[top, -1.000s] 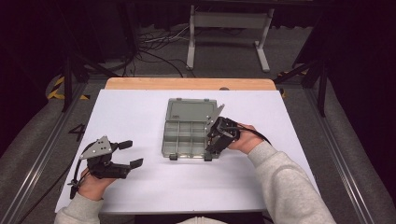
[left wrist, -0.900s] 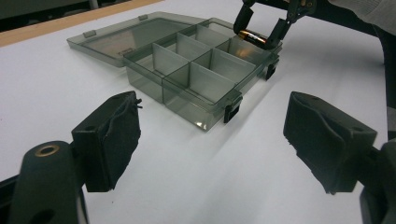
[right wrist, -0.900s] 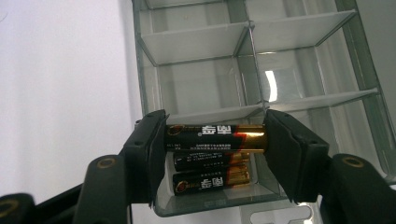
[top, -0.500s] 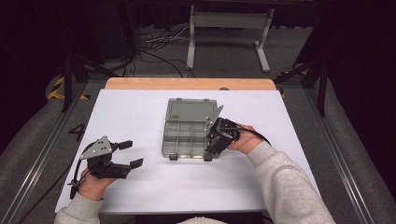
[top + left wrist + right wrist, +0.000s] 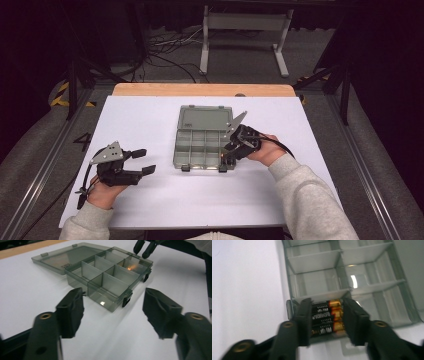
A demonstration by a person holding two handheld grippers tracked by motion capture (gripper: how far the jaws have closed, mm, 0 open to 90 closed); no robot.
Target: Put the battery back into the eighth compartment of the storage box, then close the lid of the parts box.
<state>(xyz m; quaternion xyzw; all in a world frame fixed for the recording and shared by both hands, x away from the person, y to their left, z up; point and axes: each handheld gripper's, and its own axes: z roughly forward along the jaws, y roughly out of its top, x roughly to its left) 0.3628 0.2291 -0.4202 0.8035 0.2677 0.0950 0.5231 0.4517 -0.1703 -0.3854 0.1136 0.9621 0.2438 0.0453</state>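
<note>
Batteries (image 5: 325,316), stacked, long axes spanning the closing right gripper (image 5: 325,320) jaws, gold ends toward one pad, over organizer box (image 5: 192,150); left gripper (image 5: 142,162) narrowing, empty.

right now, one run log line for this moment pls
right gripper: jaws just closing around batteries in near corner compartment of open organizer box | left gripper: open, holding nothing, jaws just closing, apart from box

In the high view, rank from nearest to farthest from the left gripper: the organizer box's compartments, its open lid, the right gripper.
From the left gripper:
1. Compartments, just to its right.
2. Right gripper, at the box's right edge.
3. Open lid, flat on the far side; close to call with the right gripper.
</note>
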